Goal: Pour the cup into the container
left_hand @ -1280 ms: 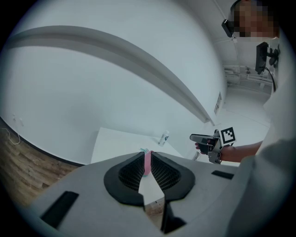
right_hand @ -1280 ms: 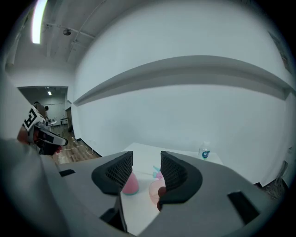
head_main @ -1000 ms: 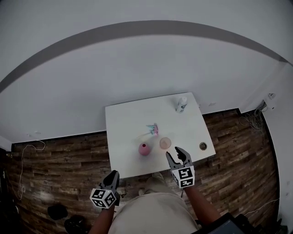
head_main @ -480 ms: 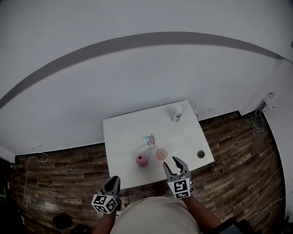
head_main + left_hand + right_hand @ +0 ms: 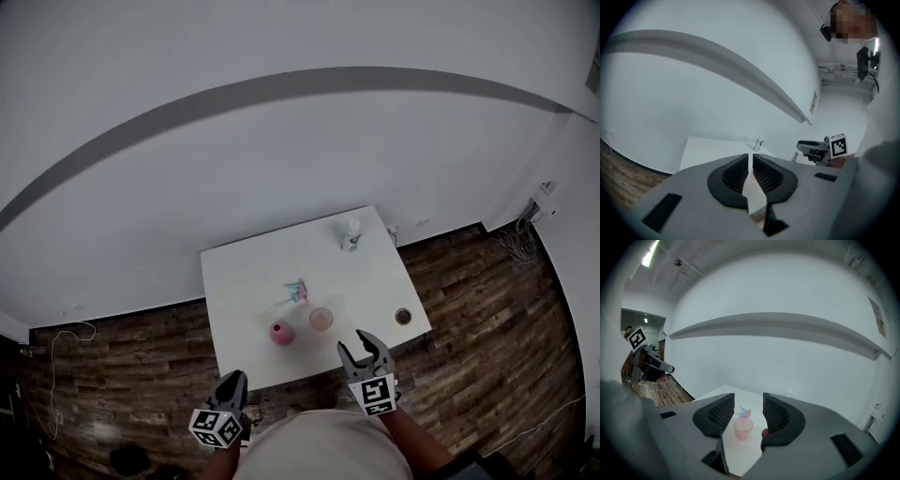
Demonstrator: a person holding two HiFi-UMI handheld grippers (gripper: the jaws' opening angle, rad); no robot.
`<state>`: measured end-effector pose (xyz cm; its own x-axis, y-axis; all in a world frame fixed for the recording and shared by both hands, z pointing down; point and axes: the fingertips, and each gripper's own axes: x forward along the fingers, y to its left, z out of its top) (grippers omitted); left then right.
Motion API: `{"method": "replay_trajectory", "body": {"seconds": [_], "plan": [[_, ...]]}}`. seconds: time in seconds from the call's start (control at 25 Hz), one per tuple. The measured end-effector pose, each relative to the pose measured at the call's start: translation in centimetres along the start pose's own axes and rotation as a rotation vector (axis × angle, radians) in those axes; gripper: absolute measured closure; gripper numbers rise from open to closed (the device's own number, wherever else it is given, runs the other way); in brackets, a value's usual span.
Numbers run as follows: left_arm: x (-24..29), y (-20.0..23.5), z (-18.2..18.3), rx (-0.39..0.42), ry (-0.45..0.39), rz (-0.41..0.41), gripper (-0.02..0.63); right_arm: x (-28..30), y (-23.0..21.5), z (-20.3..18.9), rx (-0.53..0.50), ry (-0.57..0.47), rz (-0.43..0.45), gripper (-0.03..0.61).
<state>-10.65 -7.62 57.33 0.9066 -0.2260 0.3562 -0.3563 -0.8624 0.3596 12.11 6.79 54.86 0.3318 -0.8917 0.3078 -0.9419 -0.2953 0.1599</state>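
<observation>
Left gripper (image 5: 232, 380): jaws all but together, with only a sliver between the pads and nothing in them. It hangs short of the table (image 5: 244, 281), over the wood floor (image 5: 469, 309).
Pink vessel (image 5: 281, 333): rounded and upright, near the table's front edge. I take it for the container.
Cup (image 5: 321, 319): translucent pink and upright on the table, just right of the pink vessel and apart from it. In the right gripper view it is framed between the jaws but lies well beyond them.
Right gripper (image 5: 364, 345): jaws apart and empty, tips about level with the table's near edge. It is near the cup and not touching it.
Just changed: a second ago the right gripper's tips reached in over the tabletop, closer to the cup. Now they sit back at the edge.
Also different: in the head view the table has drifted left, and the left gripper sits lower in the picture. Both jaw openings look the same as before.
Meaning for the task: I judge that I am still lining up. The cup is not yet picked up, and the whole pour lies ahead.
</observation>
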Motion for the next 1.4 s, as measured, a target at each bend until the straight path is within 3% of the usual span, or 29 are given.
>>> {"method": "replay_trajectory", "body": {"seconds": [0.52, 0.76, 0.96, 1.4], "plan": [[-7.4, 2.3, -1.2, 0.044, -0.017, 0.008, 0.6, -1.1, 4.4, -0.4, 0.014, 0.01, -0.024, 0.385], [-9.6, 3.1, -2.1, 0.017, -0.015, 0.022, 0.603, -2.4, 6.2, -0.5, 0.009, 0.026, -0.023, 0.385], [-9.7, 2.9, -2.6, 0.003, -0.032, -0.02, 0.603, -2.8, 7.0, 0.0, -0.014, 0.023, -0.021, 0.385], [-10.8, 2.3, -4.0, -0.11, -0.055, -0.019, 0.603, -3.3, 8.3, 1.0, -0.004, 0.005, 0.03, 0.385]]}}
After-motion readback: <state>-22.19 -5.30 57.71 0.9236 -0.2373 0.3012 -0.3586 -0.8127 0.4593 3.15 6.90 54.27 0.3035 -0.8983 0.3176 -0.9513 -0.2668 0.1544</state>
